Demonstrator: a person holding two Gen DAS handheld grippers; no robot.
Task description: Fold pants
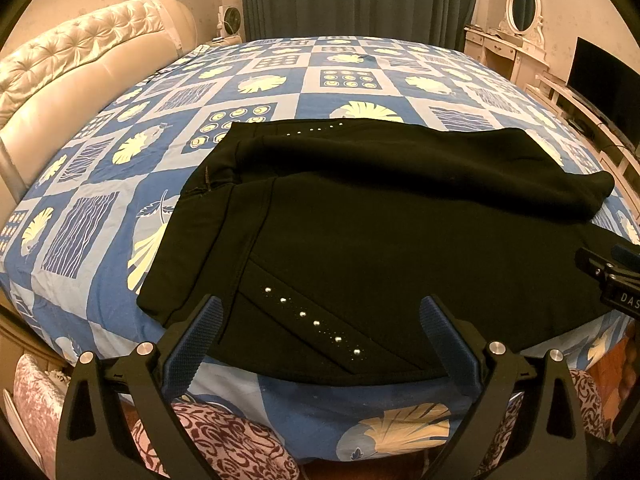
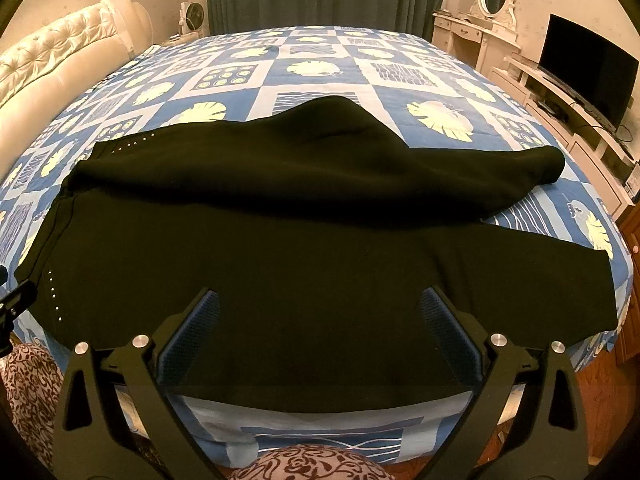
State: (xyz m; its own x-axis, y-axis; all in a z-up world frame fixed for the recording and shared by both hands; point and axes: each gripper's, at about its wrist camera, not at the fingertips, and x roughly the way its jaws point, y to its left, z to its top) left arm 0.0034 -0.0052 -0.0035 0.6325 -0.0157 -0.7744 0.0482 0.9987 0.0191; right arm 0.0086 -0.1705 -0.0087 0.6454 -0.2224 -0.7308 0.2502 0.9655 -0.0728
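Both tongs hovering spread at the bed's near edge, pants not yet gripped.

The black pants (image 1: 360,240) are lying across the bed (image 1: 280,80) along its near edge, waist toward the headboard side, the two legs running toward the opposite side and splitting apart, the far leg bunching up in a ridge. The left tongs (image 1: 320,336) are hanging with their jaws apart over the studded pocket by the waist; the right tongs (image 2: 320,328) are likewise standing apart over the near leg, gripping nothing. Judging from this, the step in hand is laying one leg over the other: each pair should be pinching only the near edge's cloth, one at the waist, one down the leg, lifting together and carrying evenly so the seams line up and the far ridge flattens.
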